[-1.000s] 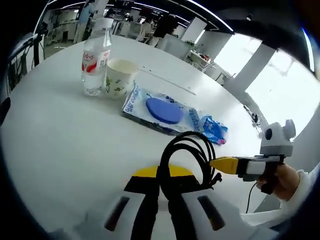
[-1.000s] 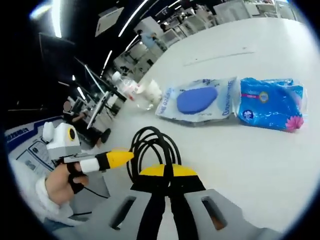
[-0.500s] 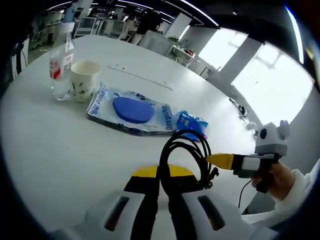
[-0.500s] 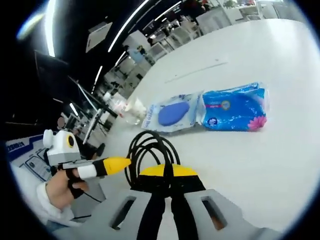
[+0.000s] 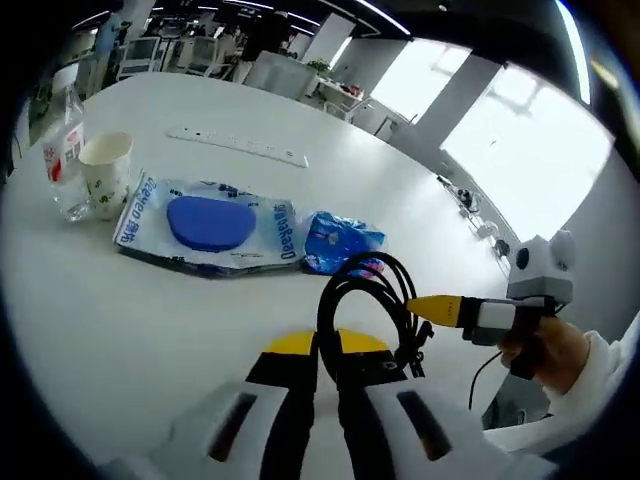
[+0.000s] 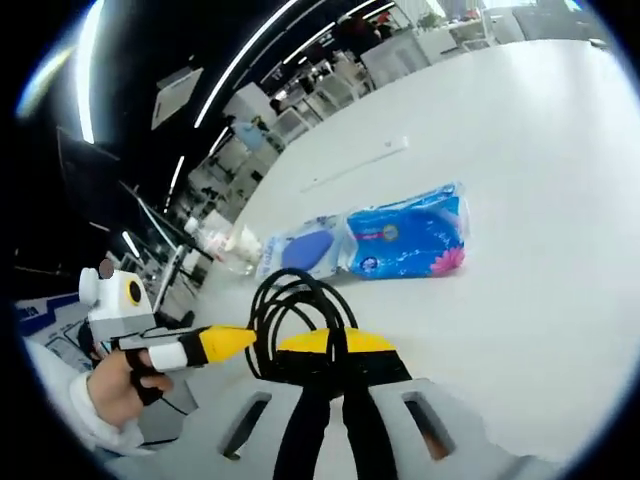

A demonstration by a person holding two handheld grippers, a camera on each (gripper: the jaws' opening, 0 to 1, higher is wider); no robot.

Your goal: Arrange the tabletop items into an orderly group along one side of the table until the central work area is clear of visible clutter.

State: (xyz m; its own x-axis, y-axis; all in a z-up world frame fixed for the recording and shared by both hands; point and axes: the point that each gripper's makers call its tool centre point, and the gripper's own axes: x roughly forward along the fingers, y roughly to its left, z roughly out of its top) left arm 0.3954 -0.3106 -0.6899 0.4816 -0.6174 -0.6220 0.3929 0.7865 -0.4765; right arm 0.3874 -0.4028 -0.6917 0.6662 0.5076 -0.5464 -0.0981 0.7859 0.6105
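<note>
Both tongs grip the coiled black cable [image 5: 365, 310]: the left tongs [image 5: 315, 365] are closed on its near loop, and the right tongs [image 6: 330, 360] pinch the same coil, lifted above the white worktop [image 5: 120, 320]. Farther off, a bottle [image 5: 62, 165], paper cup [image 5: 103, 175], wipes pack [image 5: 205, 222] and blue pouch [image 5: 338, 240] sit in a row. The cable looks mid-carry; next, it probably needs setting down beside the pouch.

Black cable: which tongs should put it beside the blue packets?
Probably the left tongs: shut on the black cable, with the small blue packet just ahead. The right tongs grip it too, but that packet looks farther off there.
</note>
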